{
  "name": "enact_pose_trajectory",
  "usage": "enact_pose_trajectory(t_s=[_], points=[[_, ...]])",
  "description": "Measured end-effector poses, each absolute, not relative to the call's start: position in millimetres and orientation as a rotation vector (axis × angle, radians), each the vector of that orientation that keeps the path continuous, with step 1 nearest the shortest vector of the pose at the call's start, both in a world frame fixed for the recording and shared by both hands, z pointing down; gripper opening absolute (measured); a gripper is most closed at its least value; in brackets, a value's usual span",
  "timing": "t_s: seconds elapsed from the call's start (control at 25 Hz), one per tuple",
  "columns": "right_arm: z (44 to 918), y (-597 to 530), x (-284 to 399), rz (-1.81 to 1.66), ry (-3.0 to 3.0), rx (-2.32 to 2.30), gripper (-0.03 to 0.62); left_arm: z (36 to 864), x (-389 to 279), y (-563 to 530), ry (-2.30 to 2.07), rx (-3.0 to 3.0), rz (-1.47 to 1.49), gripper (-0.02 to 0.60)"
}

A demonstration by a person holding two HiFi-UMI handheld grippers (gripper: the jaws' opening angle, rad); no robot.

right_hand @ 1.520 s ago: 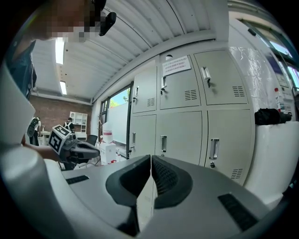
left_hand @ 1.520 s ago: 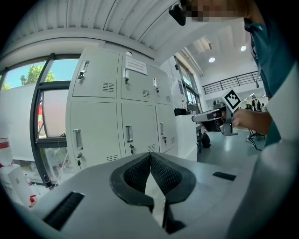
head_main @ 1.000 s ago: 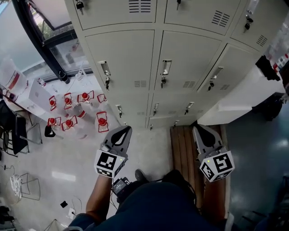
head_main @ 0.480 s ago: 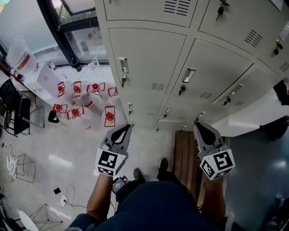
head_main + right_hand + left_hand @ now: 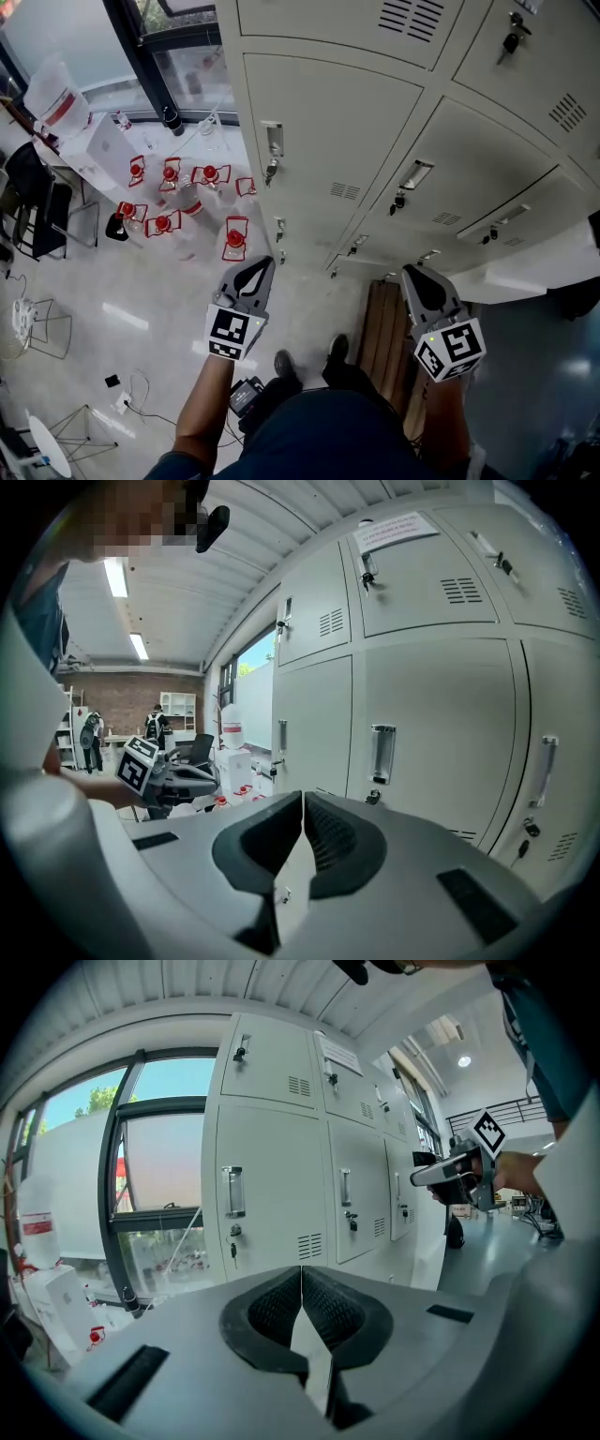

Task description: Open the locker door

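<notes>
**Both tongs shut, lockers closed ahead**

The left gripper (image 5: 255, 269) and right gripper (image 5: 417, 274) are smooth grey shells with ribbed black pads. Each pair of jaws is pressed together with nothing between them. Ahead, well apart from both, stands a bank of cream sheet-metal lockers. The locker door (image 5: 328, 122) in front of the left gripper is a flat, closed rectangle with a recessed metal handle (image 5: 272, 139), a dangling key (image 5: 270, 172) and a small louvred vent (image 5: 344, 191). The floor (image 5: 141, 309) is pale and glossy.

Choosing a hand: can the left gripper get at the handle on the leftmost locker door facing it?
Probably yes: nothing stands between the left gripper and that handle. It is apart from the door, though, jaws shut, so they would need opening first.
</notes>
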State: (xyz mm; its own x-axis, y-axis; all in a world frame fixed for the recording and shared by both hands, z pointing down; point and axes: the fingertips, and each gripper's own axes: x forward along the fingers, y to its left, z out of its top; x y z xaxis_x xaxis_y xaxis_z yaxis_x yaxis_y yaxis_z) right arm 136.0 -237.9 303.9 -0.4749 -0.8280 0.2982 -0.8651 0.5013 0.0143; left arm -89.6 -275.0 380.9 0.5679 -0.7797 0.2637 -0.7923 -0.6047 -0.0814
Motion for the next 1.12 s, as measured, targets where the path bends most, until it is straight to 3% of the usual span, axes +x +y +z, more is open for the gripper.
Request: enact_pose_trajectory(t_s=[1.12], points=[[500.2, -302.4, 146.9, 0.434, -2.364, 1.295, 0.037, 640.6, -110.7, -413.5, -1.526, 2.442, 0.583, 0.018]])
